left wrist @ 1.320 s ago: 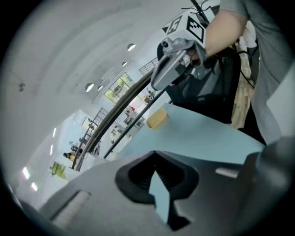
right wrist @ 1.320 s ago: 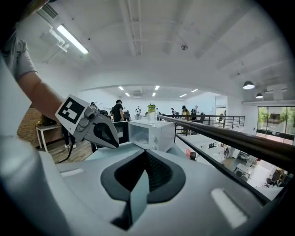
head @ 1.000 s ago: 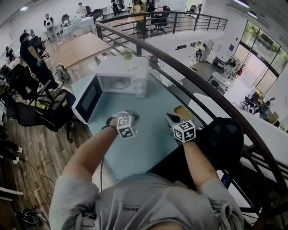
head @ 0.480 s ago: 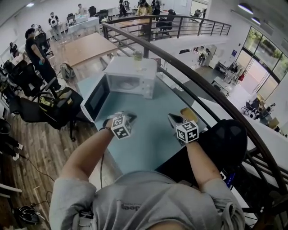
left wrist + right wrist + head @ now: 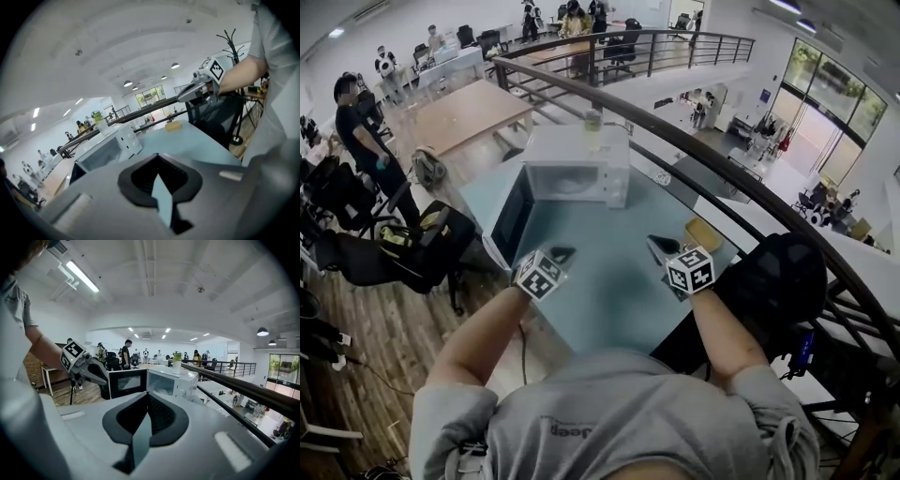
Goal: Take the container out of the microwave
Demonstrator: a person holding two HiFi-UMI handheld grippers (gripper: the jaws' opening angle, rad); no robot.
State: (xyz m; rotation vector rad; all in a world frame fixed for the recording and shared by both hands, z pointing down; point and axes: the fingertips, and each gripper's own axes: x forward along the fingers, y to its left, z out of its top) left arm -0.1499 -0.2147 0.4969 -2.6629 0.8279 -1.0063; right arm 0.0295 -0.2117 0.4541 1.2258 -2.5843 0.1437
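- Jaws on the left gripper [image 5: 561,253] and right gripper [image 5: 659,247] sit nearly together, empty, above the table [image 5: 609,291].
- Container [image 5: 569,183] shows hazily inside the microwave [image 5: 581,150], whose door [image 5: 512,217] stands open.
- Best approach, I judge: widen one gripper first, then enter level, clear of the door.

This is an open-plan office on a mezzanine. A curved railing [image 5: 703,159] runs from 12 to 4 o'clock, with a lower floor and a glazed entrance [image 5: 825,103] beyond it at 2. Desks [image 5: 469,112], swivel chairs [image 5: 347,253] and standing people [image 5: 354,117] fill 10 to 12 o'clock. Strip lights [image 5: 82,276] line the ceiling.
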